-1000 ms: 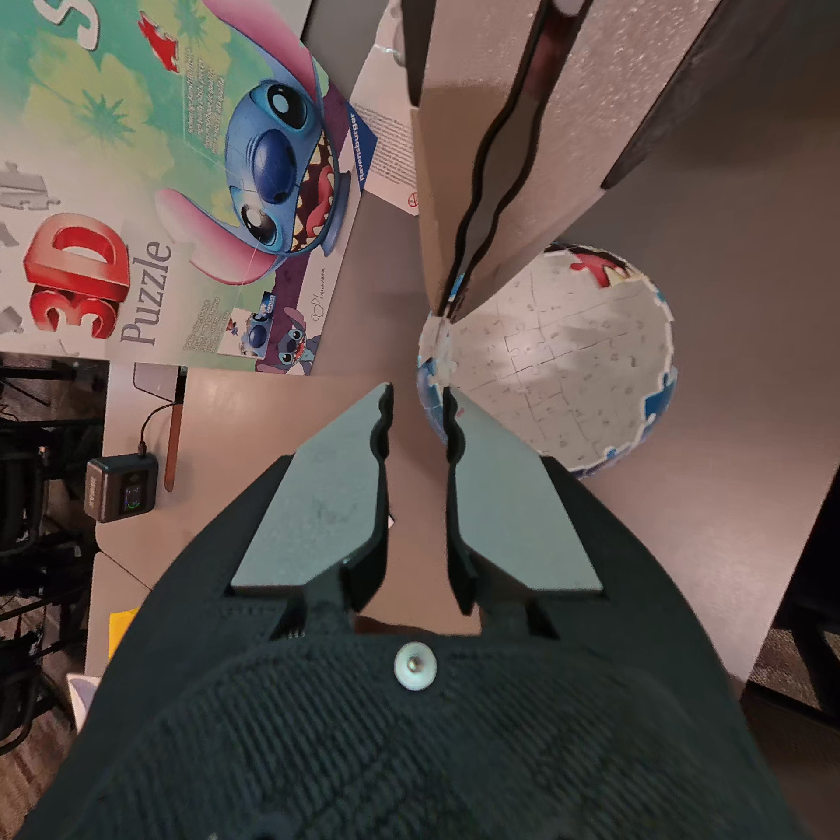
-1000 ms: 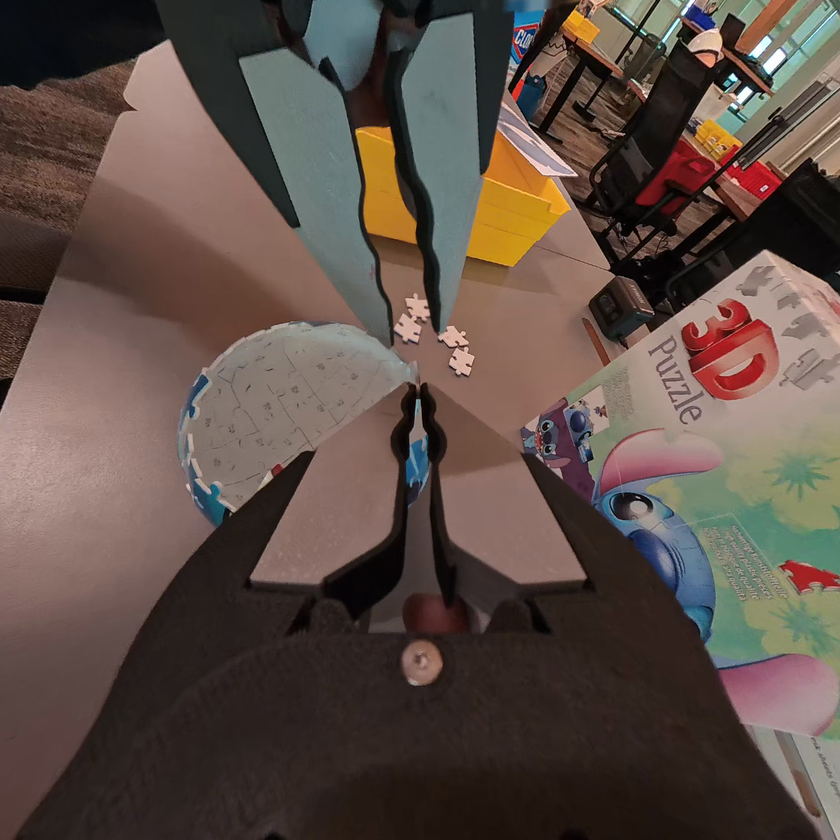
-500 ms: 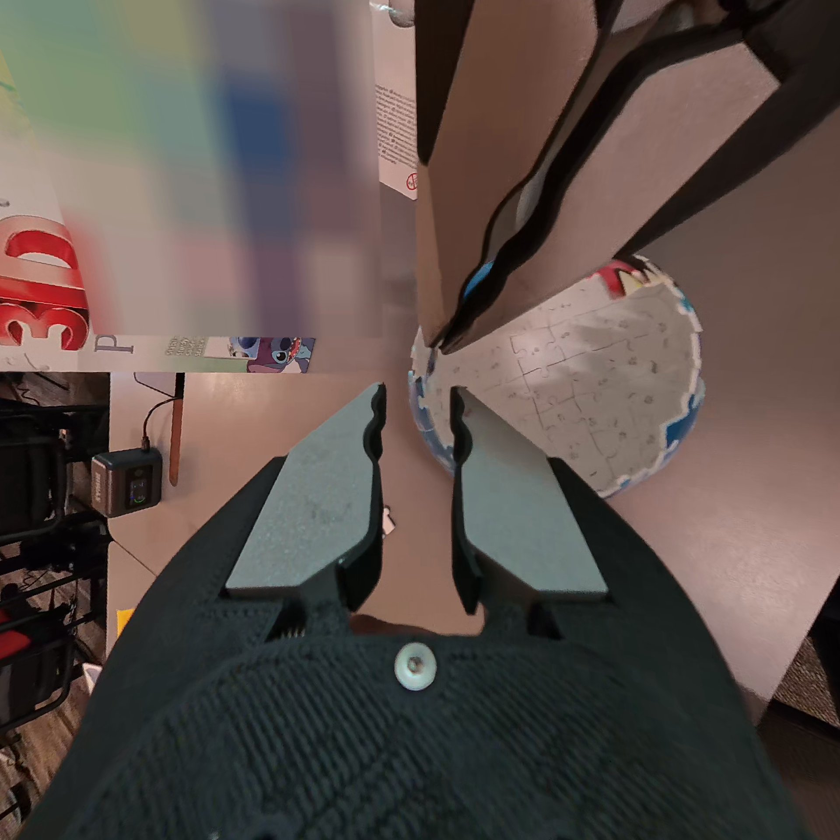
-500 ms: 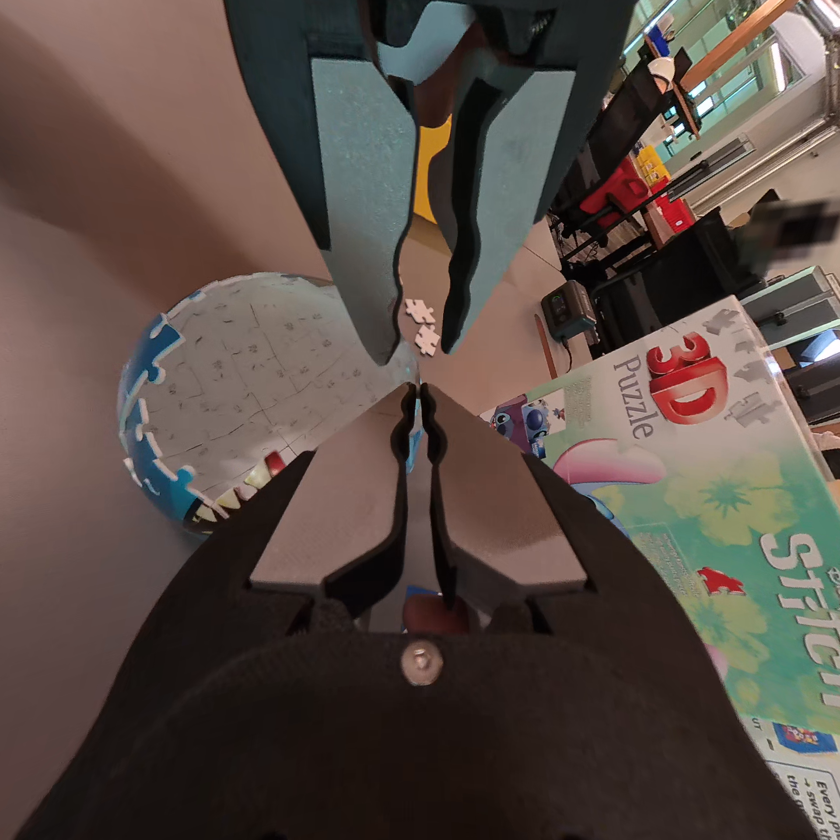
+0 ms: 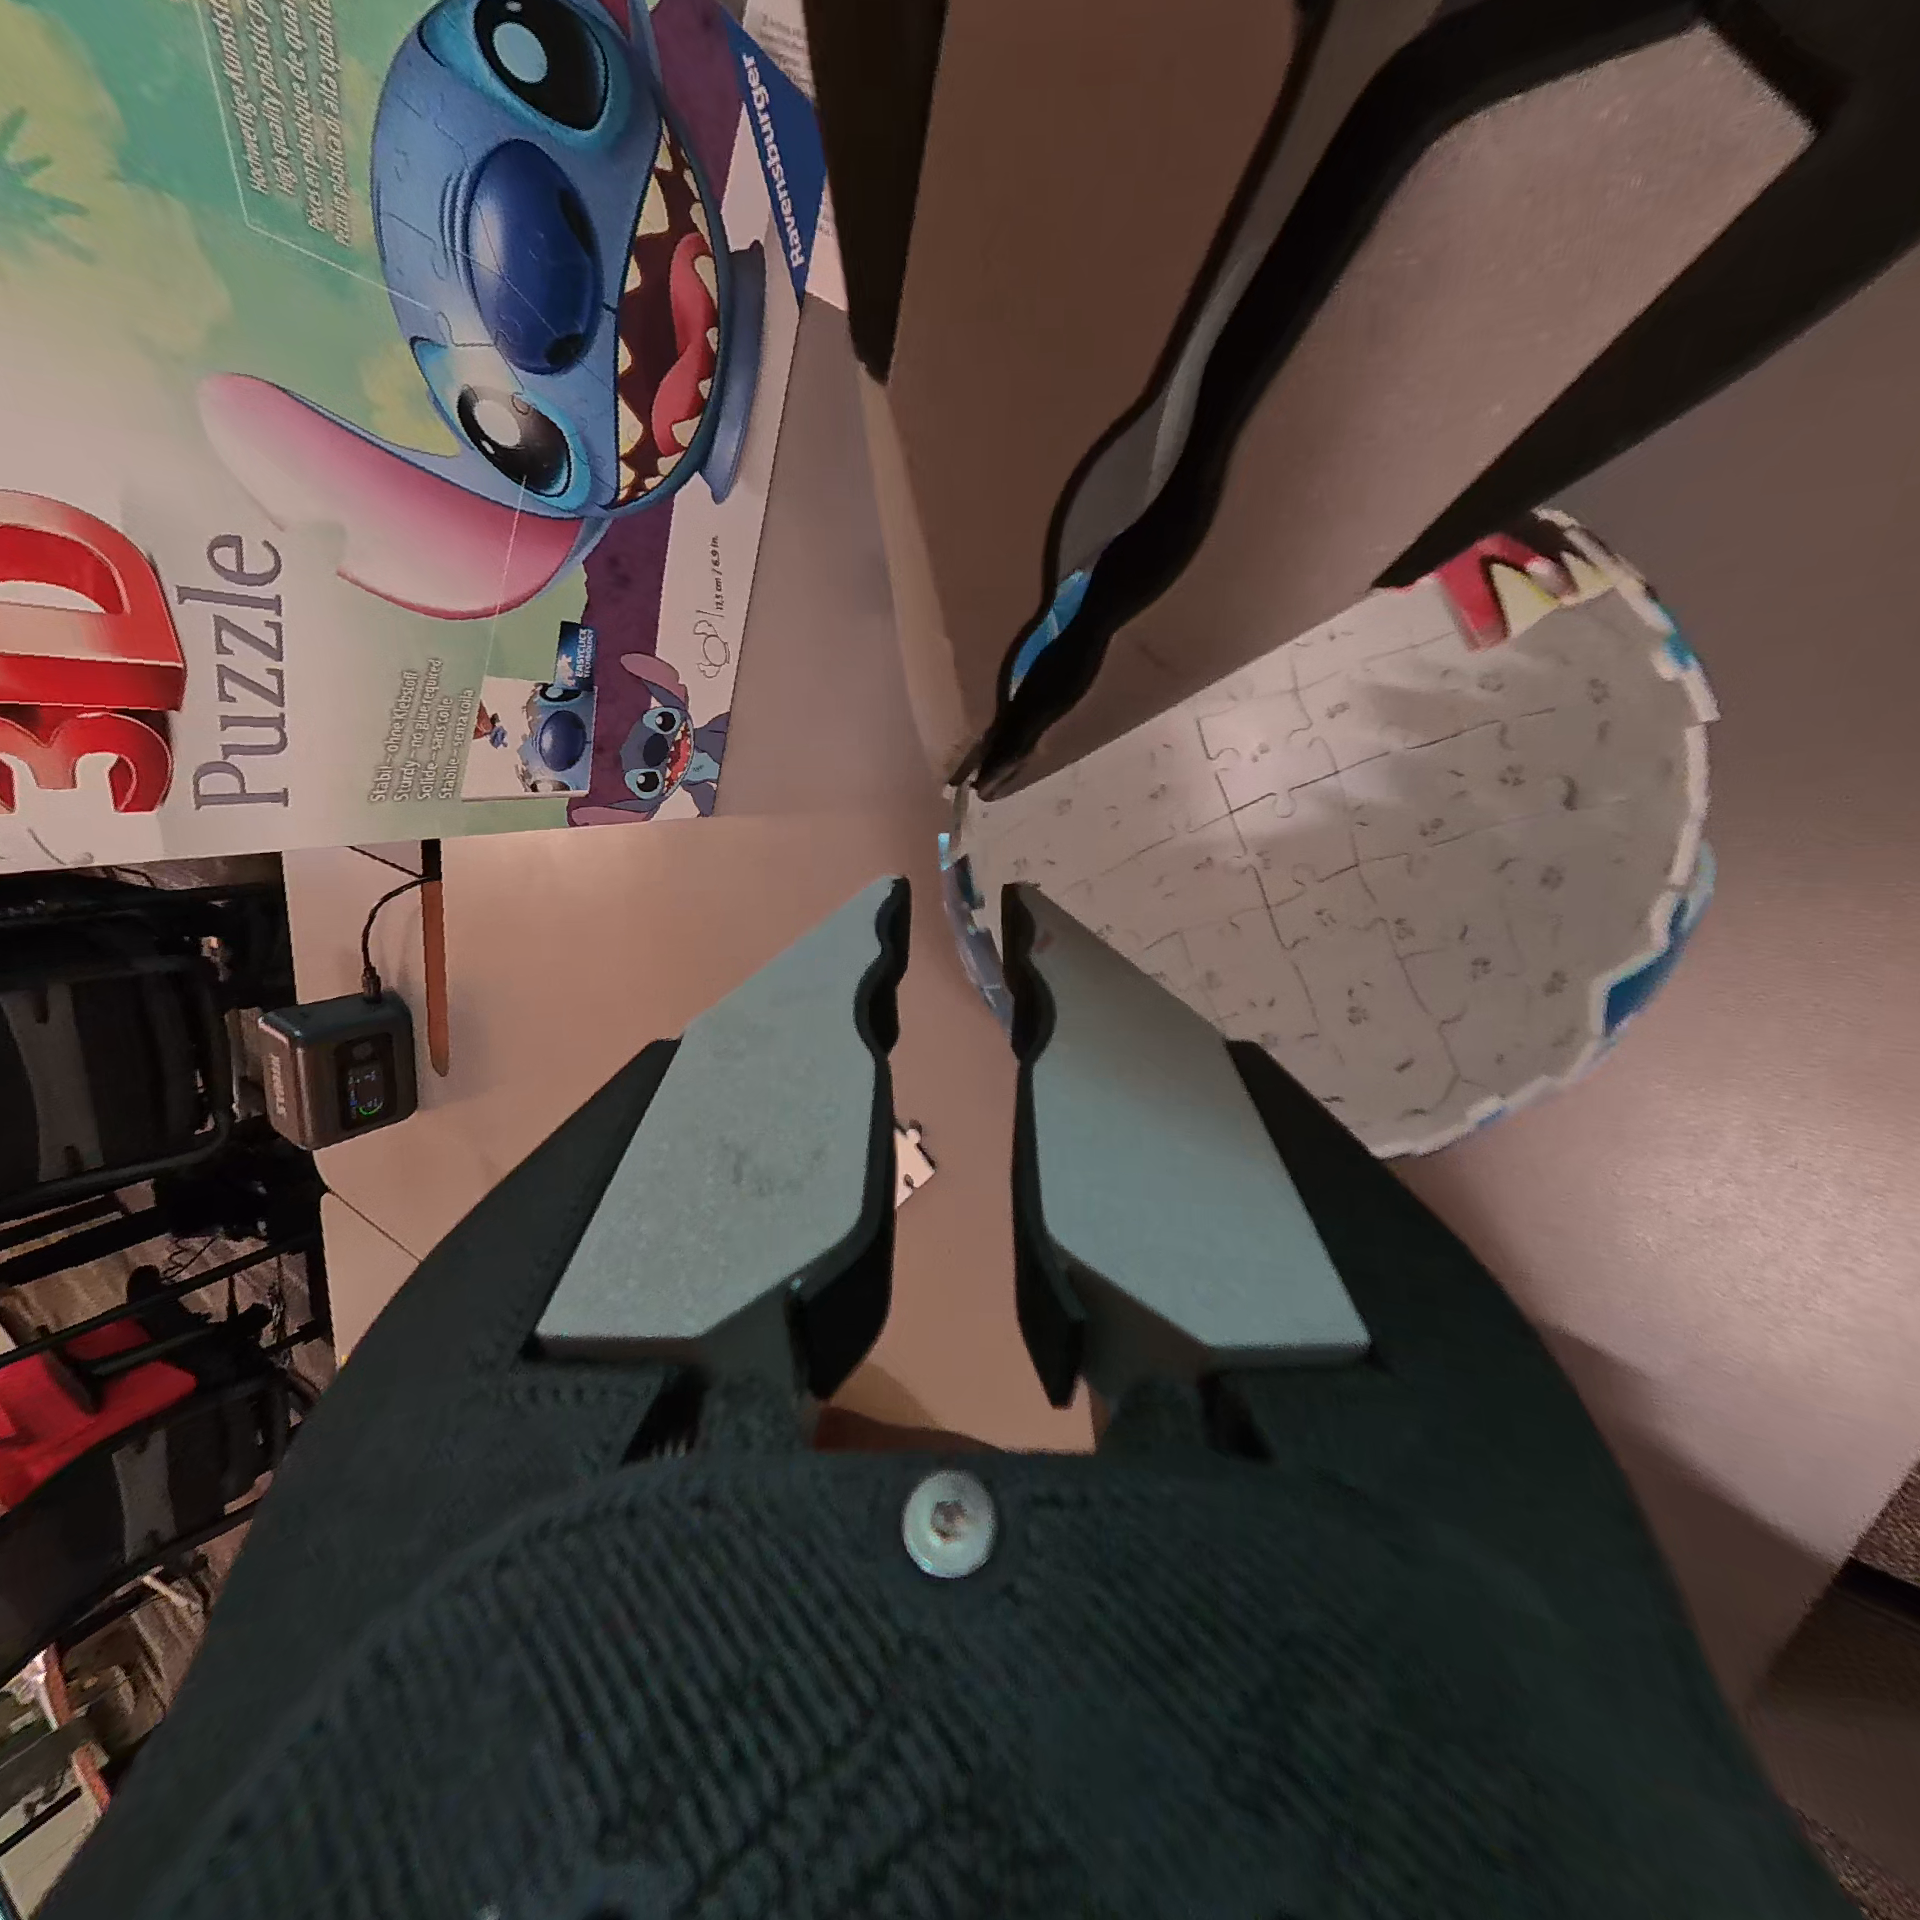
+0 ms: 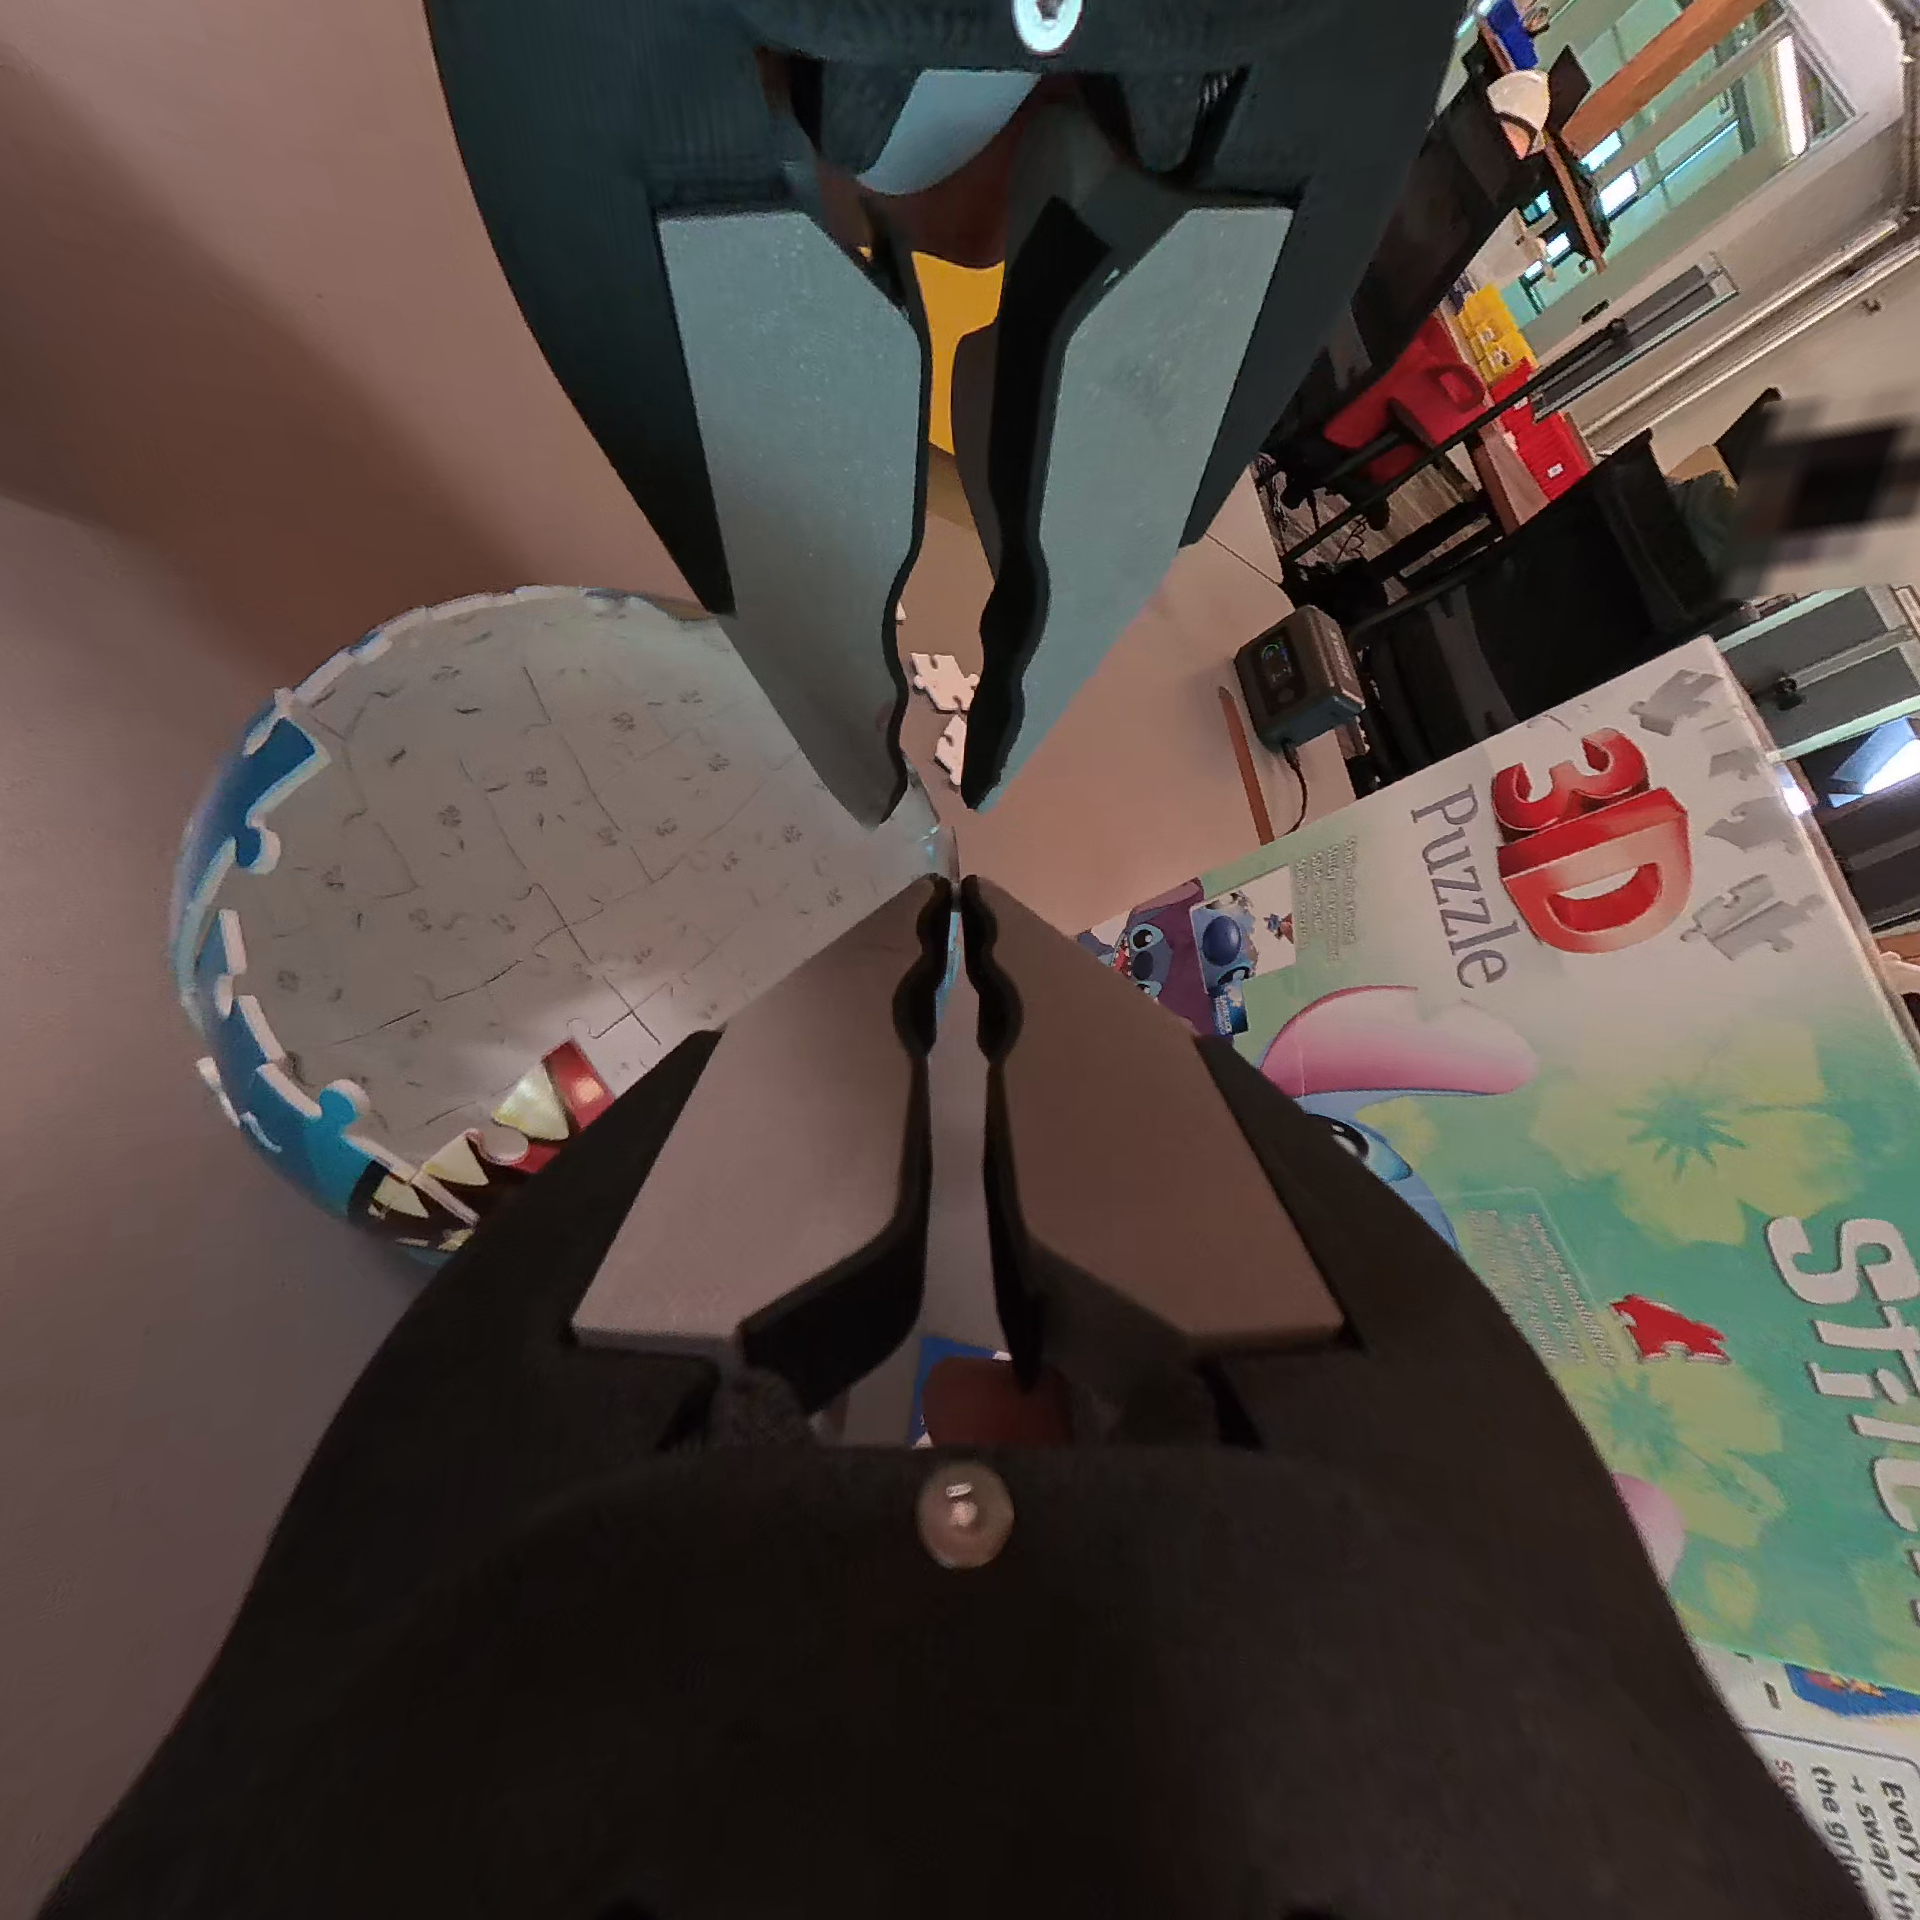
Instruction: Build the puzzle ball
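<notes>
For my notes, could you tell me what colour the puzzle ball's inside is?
White, with small grey marks; the puzzle ball shows it best in the left wrist view.

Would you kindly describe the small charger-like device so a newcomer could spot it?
Start at the big colourful puzzle box on the table. Just past its corner, near the table edge, sits a small dark grey block with a lit display and a cable, unlike the loose white puzzle pieces.

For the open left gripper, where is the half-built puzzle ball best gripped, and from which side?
Probably the thin rim wall nearest the left gripper: the half-built puzzle ball is an open shell, so one finger could slip inside and one outside, coming in over that edge. The right gripper, shut on a blue piece, crowds that same rim.
</notes>
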Motion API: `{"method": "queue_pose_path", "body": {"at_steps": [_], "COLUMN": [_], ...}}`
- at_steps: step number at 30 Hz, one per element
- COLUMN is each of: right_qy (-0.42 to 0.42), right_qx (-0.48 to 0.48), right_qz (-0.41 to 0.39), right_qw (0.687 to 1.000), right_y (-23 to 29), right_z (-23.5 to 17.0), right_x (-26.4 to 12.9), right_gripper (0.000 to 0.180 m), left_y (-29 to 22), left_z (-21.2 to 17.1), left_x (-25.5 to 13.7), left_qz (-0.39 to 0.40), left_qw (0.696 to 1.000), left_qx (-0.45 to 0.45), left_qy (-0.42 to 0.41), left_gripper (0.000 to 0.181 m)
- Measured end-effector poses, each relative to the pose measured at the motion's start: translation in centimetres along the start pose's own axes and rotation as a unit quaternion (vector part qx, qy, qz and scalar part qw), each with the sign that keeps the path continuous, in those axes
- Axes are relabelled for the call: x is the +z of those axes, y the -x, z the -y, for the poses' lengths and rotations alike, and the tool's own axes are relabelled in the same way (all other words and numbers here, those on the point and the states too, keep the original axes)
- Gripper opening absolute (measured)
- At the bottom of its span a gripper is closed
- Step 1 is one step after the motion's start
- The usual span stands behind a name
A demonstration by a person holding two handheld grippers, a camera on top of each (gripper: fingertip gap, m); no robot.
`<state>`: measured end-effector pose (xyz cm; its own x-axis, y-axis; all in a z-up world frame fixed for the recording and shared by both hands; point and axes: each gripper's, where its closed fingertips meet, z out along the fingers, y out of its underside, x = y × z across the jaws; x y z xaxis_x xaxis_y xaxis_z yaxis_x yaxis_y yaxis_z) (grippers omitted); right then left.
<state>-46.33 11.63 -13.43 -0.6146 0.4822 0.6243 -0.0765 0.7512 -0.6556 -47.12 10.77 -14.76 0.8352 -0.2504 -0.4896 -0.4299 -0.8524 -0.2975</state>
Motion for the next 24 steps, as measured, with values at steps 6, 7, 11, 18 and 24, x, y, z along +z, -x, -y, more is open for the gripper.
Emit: {"method": "queue_pose_path", "body": {"at_steps": [6,7,11,18,24], "right_qy": [-0.009,-0.014,-0.018,-0.024,-0.033], "right_qx": [0.000,0.002,0.001,0.001,0.006], "right_qz": [-0.004,-0.002,-0.002,-0.008,-0.008], "right_qw": [1.000,1.000,1.000,1.000,0.999], "right_y": [-0.05,-0.02,-0.03,-0.26,-0.39], "right_z": [0.04,0.09,0.03,0.01,-0.04], "right_x": [0.08,0.08,0.19,0.37,0.52], "right_gripper": [0.000,0.000,0.000,0.000,0.000], "left_y": [-0.03,-0.04,-0.03,0.16,0.33], "left_z": [0.04,0.08,0.15,0.38,0.12], "left_x": [0.22,0.28,0.57,0.83,0.99], "left_qz": [-0.005,-0.004,-0.003,-0.006,-0.001], "left_qw": [1.000,1.000,1.000,1.000,0.999], "left_qx": [0.003,0.004,0.013,0.018,0.024], "left_qy": [0.001,0.001,0.009,0.014,0.029], "left_gripper": [0.012,0.011,0.010,0.006,0.008]}}
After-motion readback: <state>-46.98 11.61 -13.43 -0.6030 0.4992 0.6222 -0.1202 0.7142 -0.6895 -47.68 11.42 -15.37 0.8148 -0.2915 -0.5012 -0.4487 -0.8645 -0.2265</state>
